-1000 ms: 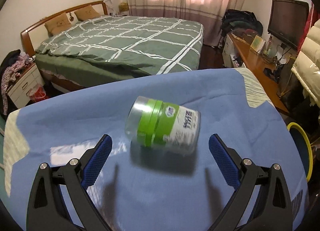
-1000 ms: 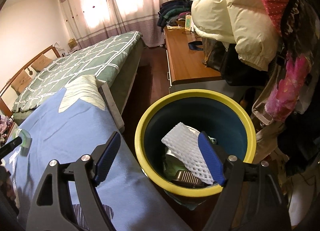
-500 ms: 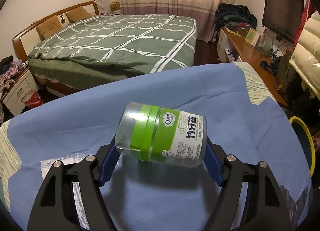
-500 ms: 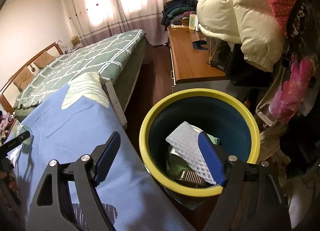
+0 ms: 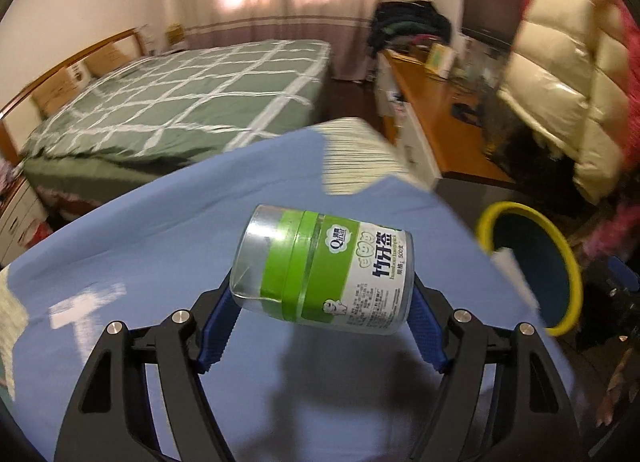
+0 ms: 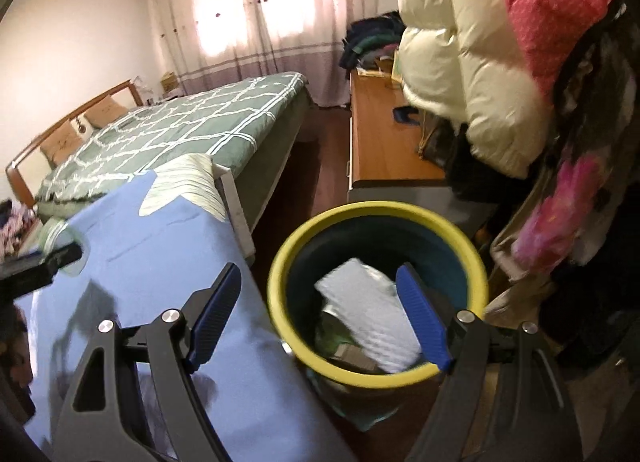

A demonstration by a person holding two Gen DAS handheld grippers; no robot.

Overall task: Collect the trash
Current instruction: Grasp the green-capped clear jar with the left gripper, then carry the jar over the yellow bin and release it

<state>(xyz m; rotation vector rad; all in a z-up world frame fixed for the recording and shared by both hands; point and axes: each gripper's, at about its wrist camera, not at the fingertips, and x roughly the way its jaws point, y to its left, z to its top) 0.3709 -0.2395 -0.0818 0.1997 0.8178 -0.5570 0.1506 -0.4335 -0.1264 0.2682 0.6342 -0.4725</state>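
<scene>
The left hand-held gripper is clamped end to end on a clear jar with a green and white label, carried on its side above the blue-covered desk. The right hand-held gripper stands apart, empty, over the yellow-rimmed bin (white foam sheet inside).

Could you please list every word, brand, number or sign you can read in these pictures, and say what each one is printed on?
"Q" with small letters under it, blurred: cloud logo on the jar label, left wrist view.
"竹牙签": large dark characters on the same label.
"500支": small print beneath those characters; the line of Latin letters above it is too blurred.
Fine print low on the label: too small to read.
Right wrist view: nothing readable.
</scene>
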